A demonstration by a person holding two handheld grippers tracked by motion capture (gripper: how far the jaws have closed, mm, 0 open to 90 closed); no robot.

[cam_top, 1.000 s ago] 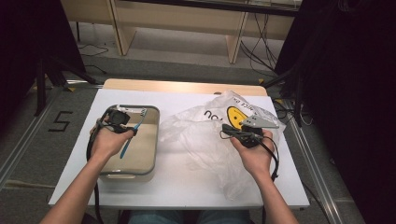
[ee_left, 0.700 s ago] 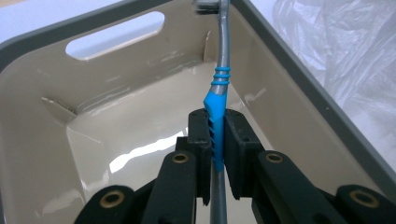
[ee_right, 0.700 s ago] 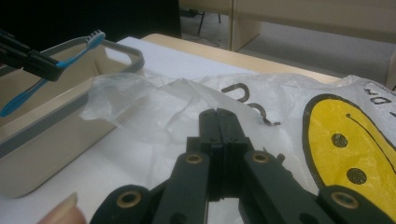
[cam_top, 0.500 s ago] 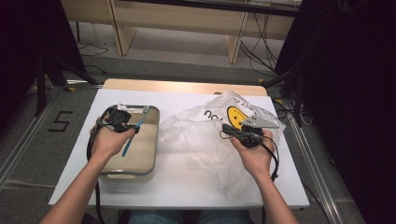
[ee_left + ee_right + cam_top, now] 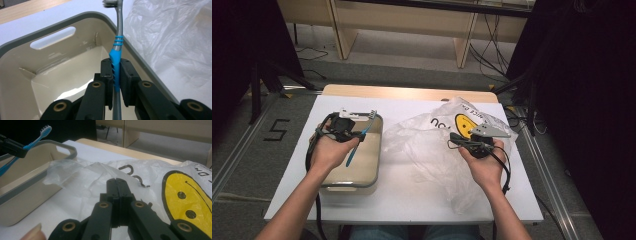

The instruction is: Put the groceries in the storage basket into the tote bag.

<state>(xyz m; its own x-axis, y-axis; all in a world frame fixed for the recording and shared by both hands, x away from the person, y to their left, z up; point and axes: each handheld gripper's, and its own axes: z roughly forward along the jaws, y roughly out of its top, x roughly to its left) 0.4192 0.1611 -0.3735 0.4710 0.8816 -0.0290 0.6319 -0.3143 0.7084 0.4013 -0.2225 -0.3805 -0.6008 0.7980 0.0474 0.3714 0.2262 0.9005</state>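
A person seated at a white desk (image 5: 412,200) holds a blue toothbrush (image 5: 117,62) over a beige bin (image 5: 362,172), the left hand-held gripper (image 5: 115,75) clamped on the ribbed blue part of the handle with its jaws drawn in narrow against it. The bristle head (image 5: 46,129) points up and away, past the bin's grey rim (image 5: 82,17), while the tail of the handle hangs down behind the jaws. The right hand-held gripper (image 5: 117,185) rests on a crumpled clear plastic bag (image 5: 432,150) printed with a yellow smiley face (image 5: 186,202); its jaws are pressed together, and whether a fold of film is pinched between them cannot be told.

The grip sits on one short stretch of a long, slim handle — so the brush could pivot between the pads if it is swung quickly or if its head knocks the rim. A slip at this height would likely drop it into the bin, but a tilt outward could send it onto the desk or into the loose folds of the bag just beside the bin. The bag itself is another hazard: its film lies against the bin's near wall, and a pull from the right hand could drag it over the rim or nudge the light bin sideways — spoiling the aim of the left.
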